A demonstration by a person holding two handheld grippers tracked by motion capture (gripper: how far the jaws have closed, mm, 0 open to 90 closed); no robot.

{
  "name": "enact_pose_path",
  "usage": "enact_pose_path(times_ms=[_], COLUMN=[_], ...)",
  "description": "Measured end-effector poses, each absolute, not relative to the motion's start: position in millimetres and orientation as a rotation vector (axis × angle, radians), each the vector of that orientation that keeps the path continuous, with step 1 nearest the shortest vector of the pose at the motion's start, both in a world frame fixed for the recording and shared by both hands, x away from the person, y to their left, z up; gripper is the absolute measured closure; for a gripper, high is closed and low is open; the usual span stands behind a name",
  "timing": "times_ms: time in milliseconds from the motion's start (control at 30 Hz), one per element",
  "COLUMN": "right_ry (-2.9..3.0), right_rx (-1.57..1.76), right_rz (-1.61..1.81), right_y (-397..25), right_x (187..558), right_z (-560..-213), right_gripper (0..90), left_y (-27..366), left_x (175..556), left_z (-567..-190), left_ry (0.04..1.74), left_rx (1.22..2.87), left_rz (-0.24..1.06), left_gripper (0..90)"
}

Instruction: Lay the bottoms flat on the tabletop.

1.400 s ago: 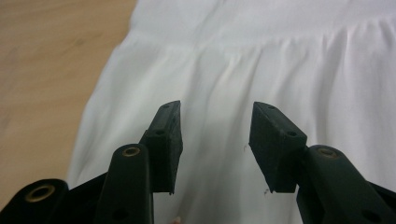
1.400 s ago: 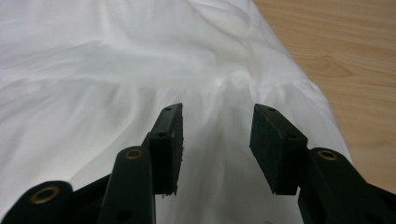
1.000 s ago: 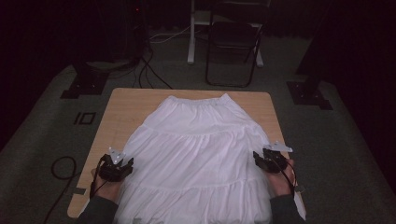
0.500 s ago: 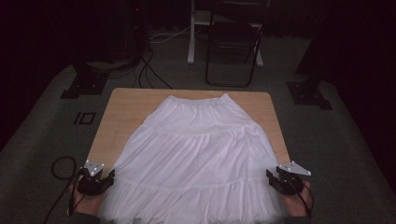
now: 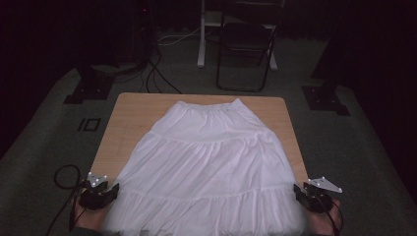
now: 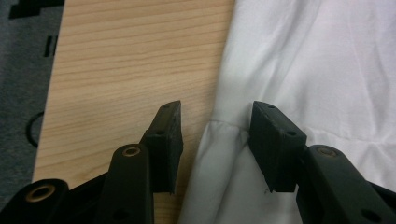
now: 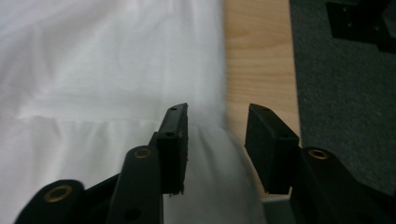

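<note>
A white tiered skirt [image 5: 206,167] lies spread flat on the wooden table [image 5: 133,113], waistband at the far end and hem over the near edge. My left gripper [image 5: 113,190] sits at the skirt's near left side. In the left gripper view it [image 6: 215,116] is open, with the skirt's [image 6: 327,70] gathered side edge between its jaws and bare table [image 6: 140,60] to the left. My right gripper [image 5: 301,191] sits at the near right side. It [image 7: 217,121] is open too, straddling the skirt's [image 7: 107,60] right edge beside a strip of table [image 7: 254,56].
A dark folding chair [image 5: 246,49] and a white post [image 5: 201,34] stand beyond the table. Cables [image 5: 157,73] run over the grey carpet. Black stand bases [image 5: 88,91] [image 5: 324,98] flank the table's far corners. A cable loop [image 5: 66,174] lies at the near left.
Both grippers have slid outward and back toward the near edge, from on top of the skirt to its left and right side edges. The skirt lies flatter and wider.
</note>
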State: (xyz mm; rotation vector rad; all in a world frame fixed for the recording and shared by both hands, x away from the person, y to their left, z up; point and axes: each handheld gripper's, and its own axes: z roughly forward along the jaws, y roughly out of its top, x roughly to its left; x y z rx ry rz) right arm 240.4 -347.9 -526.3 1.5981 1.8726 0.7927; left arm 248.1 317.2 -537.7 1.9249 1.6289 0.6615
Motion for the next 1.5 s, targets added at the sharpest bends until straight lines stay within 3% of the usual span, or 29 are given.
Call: enact_pose_path(times_ms=[300,600,700,833,900,1233,1500], right_ry=[1.939,1.970,2.000,2.037,2.016,1.888,1.984], right_rx=[1.644,1.659,1.657,1.620,1.615,1.651,1.481], right_rz=[0.780,0.793,0.822,0.799,0.764,0.683,0.771], right_y=[-347.8,-347.9,-349.2,-345.6,-345.2,-366.5,-337.7], right_x=[244.7,246.4,247.4,249.5,252.7,276.9,284.0], right_z=[-538.0,-539.7,-539.3,-537.8,-537.6,-533.5,-514.6], right_gripper=[54.7,59.8,68.9,83.5,86.7,88.3,86.6], left_y=[320.2,317.5,318.2,319.0,318.3,339.9,361.2], left_x=[241.8,247.3,248.9,253.3,256.9,297.4,316.5], left_z=[-533.8,-539.0,-538.7,-537.6,-536.9,-534.4,-534.3], left_ry=[1.577,1.604,1.609,1.602,1.612,1.753,1.922], left_rx=[1.871,1.910,1.906,1.912,1.935,1.935,1.828], left_rz=[0.612,0.601,0.609,0.602,0.649,0.810,0.893], left_gripper=[52.4,51.6,56.8,78.8,85.1,87.2,87.4])
